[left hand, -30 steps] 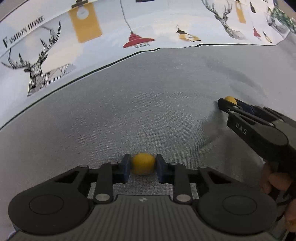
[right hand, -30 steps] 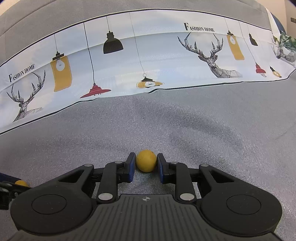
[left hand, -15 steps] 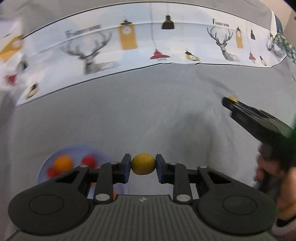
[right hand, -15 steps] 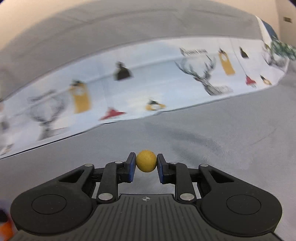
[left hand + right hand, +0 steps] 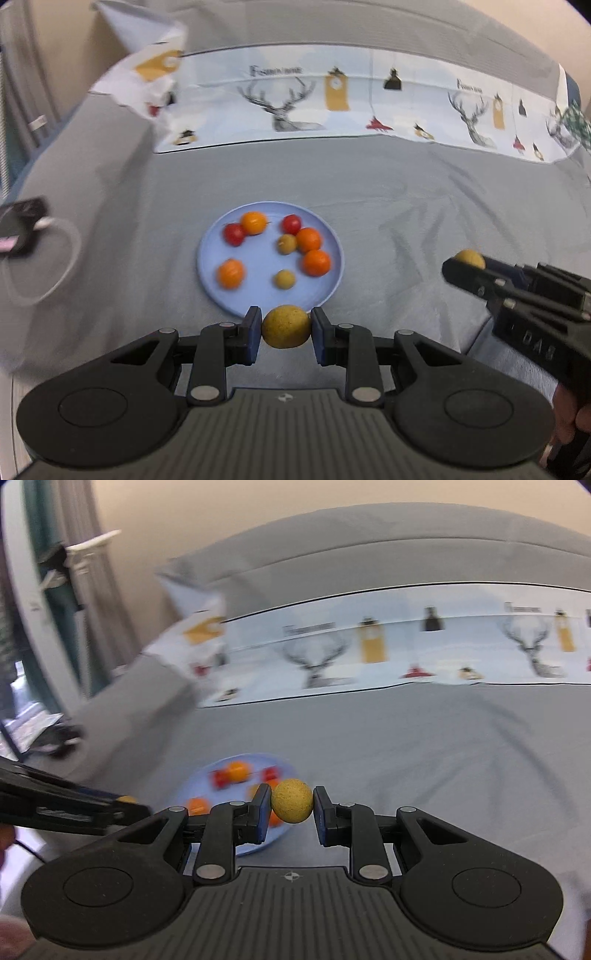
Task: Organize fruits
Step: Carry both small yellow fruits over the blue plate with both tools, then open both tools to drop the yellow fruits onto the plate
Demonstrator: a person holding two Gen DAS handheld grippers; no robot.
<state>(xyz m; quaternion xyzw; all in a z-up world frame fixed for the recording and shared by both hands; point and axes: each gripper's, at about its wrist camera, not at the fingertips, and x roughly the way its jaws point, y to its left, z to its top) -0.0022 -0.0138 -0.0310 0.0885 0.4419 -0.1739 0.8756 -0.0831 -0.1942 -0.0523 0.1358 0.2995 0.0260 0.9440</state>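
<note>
Since the earlier frames, both grippers have been lifted off the grey bedspread (image 5: 369,192) and swung toward its left side, so that a blue plate (image 5: 221,299) of fruit, unseen 1 second ago, has been brought into both views. Each gripper's load has been kept throughout.

The left gripper (image 5: 286,328) is clenched on a yellow-green fruit (image 5: 286,326), which is held just over the near rim of the plate in the left wrist view. The right gripper (image 5: 291,806) is clenched on a second, rounder yellow fruit (image 5: 291,800), carried above the bedspread to the right of the plate; in the left wrist view it is seen well apart from the rim. On the plate, 4 orange fruits (image 5: 314,263), 2 red ones (image 5: 233,234) and 2 small yellow-green ones (image 5: 284,279) are already gathered, mostly toward the far and right parts.

By judgement, the carry is nearly done and 2 releases remain. Several risks can be named. Round fruit dropped from a height could bounce or roll off the shallow plate onto the soft bedspread, or knock the fruit already lying there over the rim. With both grippers converging on 1 plate, the fingers could be clashed if both are lowered together. A release at the near rim, where the left fruit now hangs, could let it fall outside. The plate itself could be tipped on the yielding cover if pressed at its edge
</note>
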